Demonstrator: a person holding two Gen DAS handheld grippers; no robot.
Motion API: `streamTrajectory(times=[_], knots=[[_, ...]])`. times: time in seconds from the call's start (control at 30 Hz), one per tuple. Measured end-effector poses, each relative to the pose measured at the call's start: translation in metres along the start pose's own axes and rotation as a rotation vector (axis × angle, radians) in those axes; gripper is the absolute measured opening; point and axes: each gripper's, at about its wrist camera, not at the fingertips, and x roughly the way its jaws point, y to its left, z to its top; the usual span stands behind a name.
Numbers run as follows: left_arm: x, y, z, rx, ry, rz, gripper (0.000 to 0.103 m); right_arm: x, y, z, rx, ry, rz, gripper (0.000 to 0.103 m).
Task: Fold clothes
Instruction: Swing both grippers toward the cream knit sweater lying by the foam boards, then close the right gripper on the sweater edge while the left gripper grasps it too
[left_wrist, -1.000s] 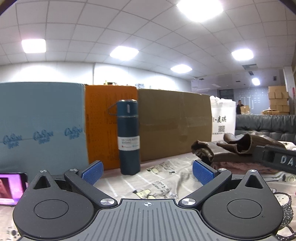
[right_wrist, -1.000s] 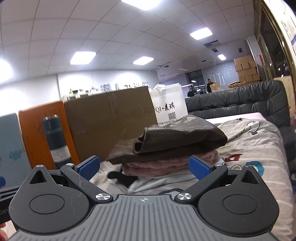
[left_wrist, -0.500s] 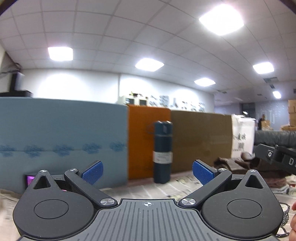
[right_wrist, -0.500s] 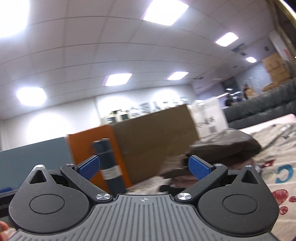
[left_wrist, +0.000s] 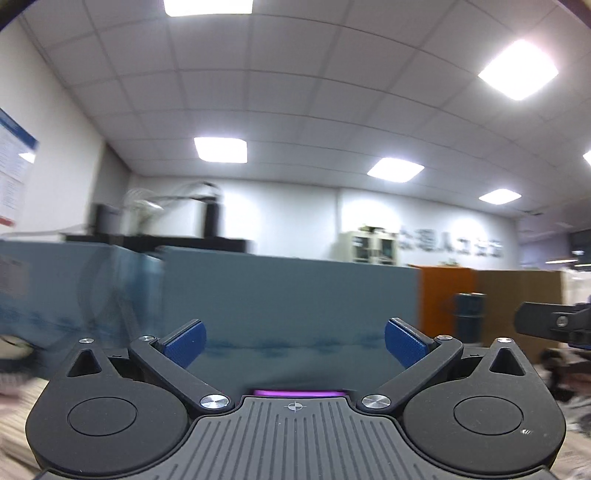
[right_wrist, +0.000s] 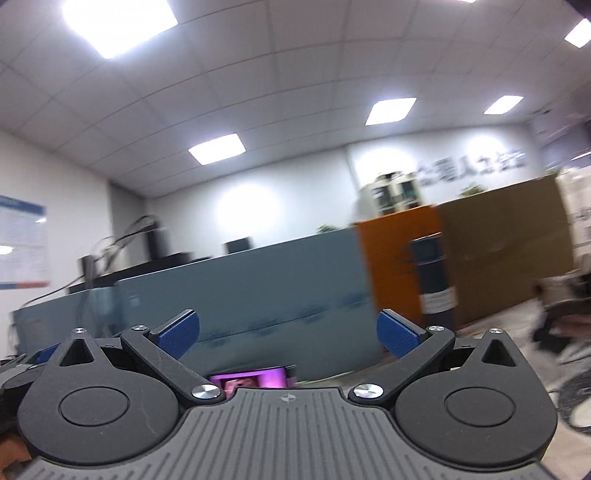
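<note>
Clothes are seen blurred at far right, ungrasped; left tongs and right tongs are held wide, empty, aimed elsewhere.

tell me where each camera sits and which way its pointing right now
Left wrist: sits on the left claw, open and empty, facing the blue-grey panel; the right claw pokes in at the right edge.
Right wrist: sits on the right claw, open, tilted up at the same panel and ceiling.
Shared: panel, dark blue flask, orange board, glowing pink screen.
</note>
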Motion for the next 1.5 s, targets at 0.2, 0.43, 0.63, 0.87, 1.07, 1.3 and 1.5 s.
streamTrajectory(times=[0.2, 0.43, 0.63, 0.87, 1.07, 1.3, 1.5], knots=[[0.002, 0.114, 0.036, -0.123, -0.010, 0.215, 0.103, 0.059, 0.033, -0.002, 0.028, 0.132, 0.180, 0.103], [0.028, 0.254, 0.004, -0.628, 0.256, 0.214, 0.103, 0.149, 0.056, -0.035, 0.232, 0.487, 0.398, 0.103], [-0.002, 0.296, -0.052, -0.971, 0.382, 0.284, 0.103, 0.207, 0.073, -0.078, 0.328, 0.674, 0.504, 0.103], [-0.006, 0.271, -0.074, -1.150, 0.432, 0.252, 0.103, 0.269, 0.087, -0.121, 0.394, 0.756, 0.498, 0.103], [0.006, 0.267, -0.090, -1.164, 0.480, 0.230, 0.103, 0.299, 0.104, -0.146, 0.403, 0.818, 0.533, 0.103], [0.019, 0.282, -0.100, -1.191, 0.367, 0.127, 0.103, 0.309, 0.114, -0.157, 0.374, 0.832, 0.533, 0.103], [0.032, 0.266, -0.094, -0.995, 0.361, 0.174, 0.100, 0.300, 0.107, -0.152, 0.377, 0.840, 0.455, 0.073]])
